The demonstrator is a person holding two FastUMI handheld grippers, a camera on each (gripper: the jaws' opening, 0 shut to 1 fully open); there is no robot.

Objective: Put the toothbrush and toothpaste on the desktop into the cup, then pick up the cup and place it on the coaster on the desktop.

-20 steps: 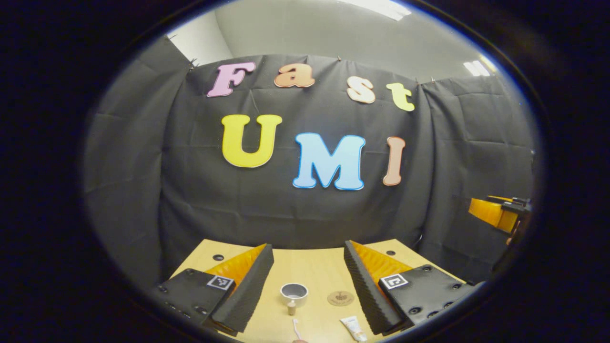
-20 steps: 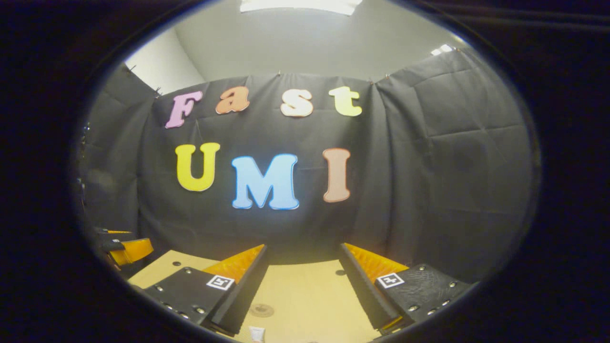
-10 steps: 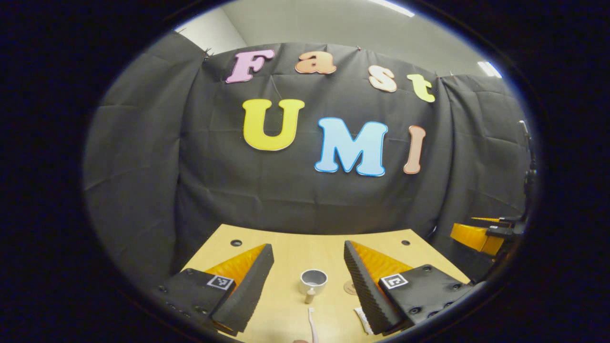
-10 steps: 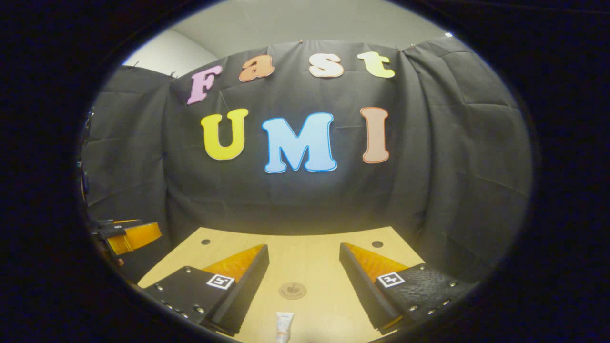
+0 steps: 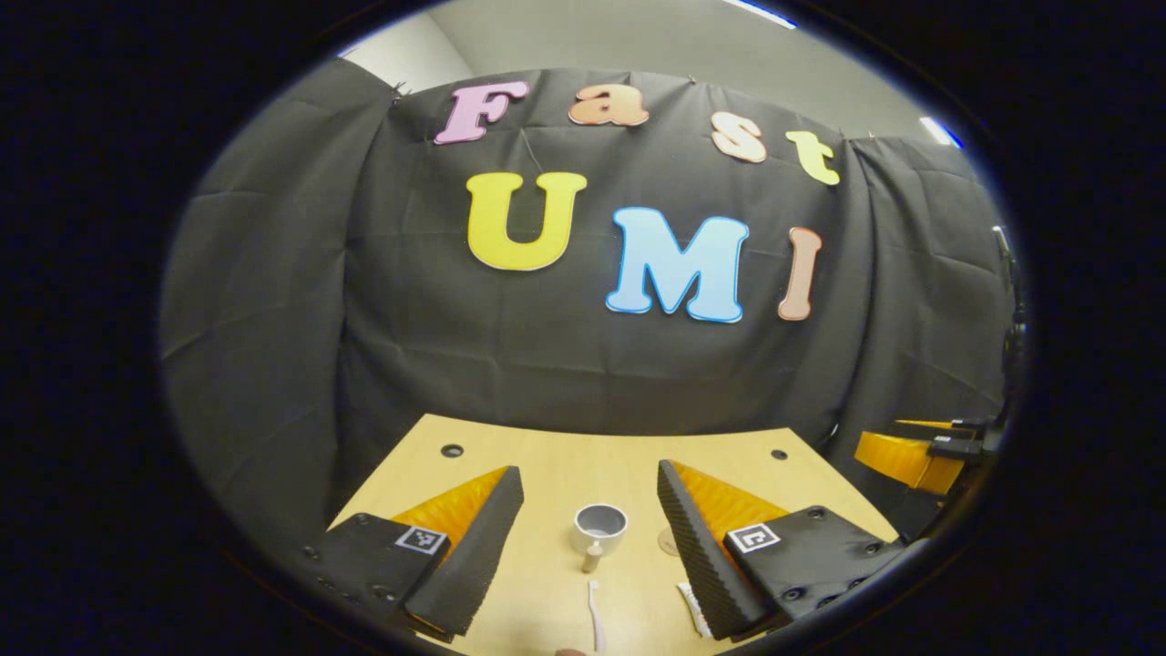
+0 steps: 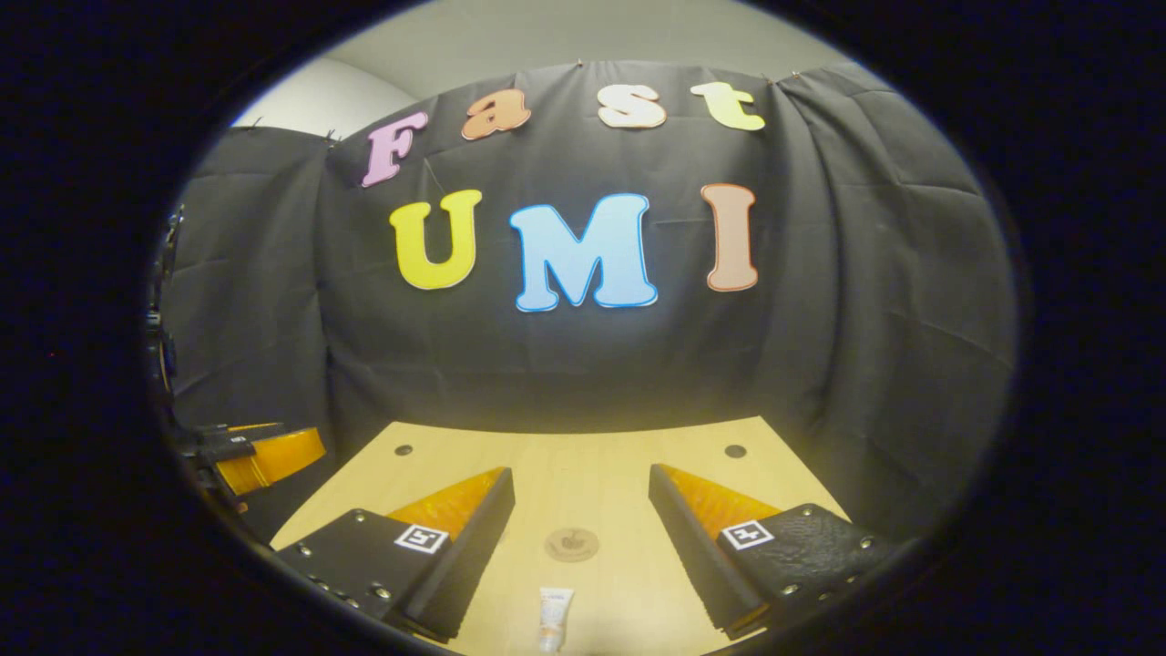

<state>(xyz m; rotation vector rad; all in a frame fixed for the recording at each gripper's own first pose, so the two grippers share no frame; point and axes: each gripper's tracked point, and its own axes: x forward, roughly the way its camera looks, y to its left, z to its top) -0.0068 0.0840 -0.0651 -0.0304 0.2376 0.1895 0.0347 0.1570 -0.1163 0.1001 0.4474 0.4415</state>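
Two grippers hover with jaws wide over the wooden bench [image 5: 547, 474]: the left gripper [image 5: 588, 510] faces the cup [image 5: 600, 527] and toothbrush [image 5: 596, 624], the right gripper [image 6: 578, 510] the coaster [image 6: 571, 544] and toothpaste [image 6: 553, 615] toward the near edge.

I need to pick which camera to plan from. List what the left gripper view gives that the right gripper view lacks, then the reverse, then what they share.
Left gripper view's own: the cup, upright ahead of the open fingers, the toothbrush lying nearer than it, and the right gripper off to the right. Right gripper view's own: the left gripper at its left edge, and the coaster in full. Shared: the toothpaste, the desktop, and the coaster, half hidden by a finger in the left gripper view.
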